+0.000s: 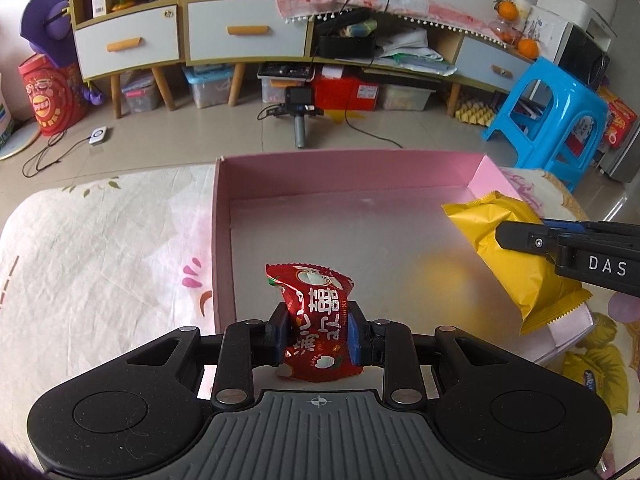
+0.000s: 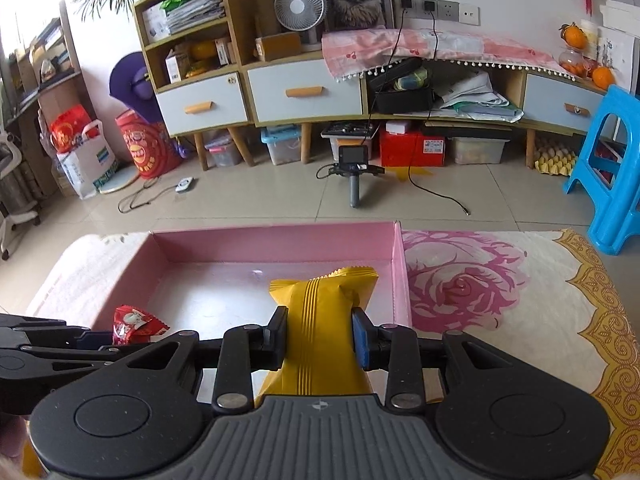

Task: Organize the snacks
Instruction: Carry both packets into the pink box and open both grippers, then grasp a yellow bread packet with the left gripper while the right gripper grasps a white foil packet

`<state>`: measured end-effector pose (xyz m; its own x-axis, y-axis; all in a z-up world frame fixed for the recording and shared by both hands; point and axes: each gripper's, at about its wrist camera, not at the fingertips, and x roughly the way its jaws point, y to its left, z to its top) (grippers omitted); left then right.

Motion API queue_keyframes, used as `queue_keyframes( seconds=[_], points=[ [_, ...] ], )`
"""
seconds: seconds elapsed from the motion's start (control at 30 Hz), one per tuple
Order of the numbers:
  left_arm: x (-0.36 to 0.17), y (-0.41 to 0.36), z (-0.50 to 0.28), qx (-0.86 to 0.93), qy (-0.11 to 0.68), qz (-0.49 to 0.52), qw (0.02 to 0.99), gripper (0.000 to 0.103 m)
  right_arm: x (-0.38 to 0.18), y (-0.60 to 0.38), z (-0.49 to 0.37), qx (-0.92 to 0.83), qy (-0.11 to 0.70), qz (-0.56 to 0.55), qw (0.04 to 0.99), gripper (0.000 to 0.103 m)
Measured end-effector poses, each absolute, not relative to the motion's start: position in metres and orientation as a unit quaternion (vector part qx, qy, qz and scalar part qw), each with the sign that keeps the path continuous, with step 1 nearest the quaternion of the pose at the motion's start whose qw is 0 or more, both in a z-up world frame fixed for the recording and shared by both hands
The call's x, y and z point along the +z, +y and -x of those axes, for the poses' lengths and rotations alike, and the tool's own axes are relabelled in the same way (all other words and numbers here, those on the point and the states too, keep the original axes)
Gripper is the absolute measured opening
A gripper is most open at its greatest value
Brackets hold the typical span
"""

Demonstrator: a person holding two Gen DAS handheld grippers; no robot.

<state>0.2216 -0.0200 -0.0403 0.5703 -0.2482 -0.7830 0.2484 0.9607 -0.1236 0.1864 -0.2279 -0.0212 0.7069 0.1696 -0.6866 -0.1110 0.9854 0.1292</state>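
Note:
My left gripper (image 1: 319, 333) is shut on a red snack packet (image 1: 316, 320) with white print, held over the near left part of a shallow pink box (image 1: 344, 170). In the right wrist view my right gripper (image 2: 320, 336) is shut on a yellow snack packet (image 2: 320, 320), held over the right half of the pink box (image 2: 276, 242). The yellow packet (image 1: 516, 256) and the right gripper's fingers (image 1: 524, 240) also show at the right of the left wrist view. The red packet (image 2: 134, 324) and the left gripper's arm appear at the left of the right wrist view. The box floor looks bare.
The box lies on a flower-print cloth (image 2: 500, 292) covering a low surface. More yellow packets (image 1: 592, 368) lie right of the box. Beyond are a tiled floor, a small camera on a grip (image 2: 354, 160), a blue plastic stool (image 2: 612, 168) and a long cabinet (image 2: 304, 92).

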Motion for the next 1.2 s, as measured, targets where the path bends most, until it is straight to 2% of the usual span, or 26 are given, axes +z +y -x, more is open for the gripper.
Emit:
queue_keyframes(
  seconds=[0.13,0.17,0.23,0.3,0.43,0.5,0.57,0.73,0.97,1.2],
  points=[
    [-0.041,-0.019,-0.222,-0.142,0.442,0.004,0.885,0.029,-0.021,-0.229,-0.187,0.078,0.379,-0.040,0.921,0.026],
    [-0.040,-0.019,-0.222,-0.148,0.443,0.004,0.884,0.031,-0.019,-0.229,-0.186,0.078,0.377,-0.041,0.922,0.032],
    [-0.039,-0.020,-0.221,-0.151,0.444,0.005,0.883,0.041,-0.014,-0.232,-0.184,0.077,0.372,-0.048,0.924,0.047],
    [-0.036,-0.020,-0.219,-0.149,0.441,0.004,0.885,0.064,-0.008,-0.232,-0.181,0.076,0.366,-0.051,0.926,0.052],
    [-0.024,-0.022,-0.209,-0.156,0.434,-0.010,0.887,0.073,0.002,-0.233,-0.172,0.070,0.361,-0.044,0.929,0.064],
    [-0.016,-0.022,-0.202,-0.158,0.427,-0.012,0.890,0.086,0.007,-0.232,-0.165,0.069,0.359,-0.037,0.930,0.068],
    [-0.009,-0.019,-0.193,-0.159,0.420,-0.011,0.894,0.090,0.014,-0.232,-0.158,0.070,0.357,-0.037,0.931,0.073],
    [0.005,-0.012,-0.174,-0.154,0.416,-0.012,0.896,0.093,0.034,-0.228,-0.136,0.068,0.348,-0.025,0.935,0.083],
    [0.025,0.004,-0.140,-0.135,0.405,-0.014,0.904,0.098,0.055,-0.228,-0.106,0.058,0.344,-0.026,0.937,0.088],
    [0.024,0.026,-0.102,-0.139,0.399,0.003,0.907,0.100,0.053,-0.225,-0.078,0.064,0.354,-0.062,0.931,0.092]
  ],
)
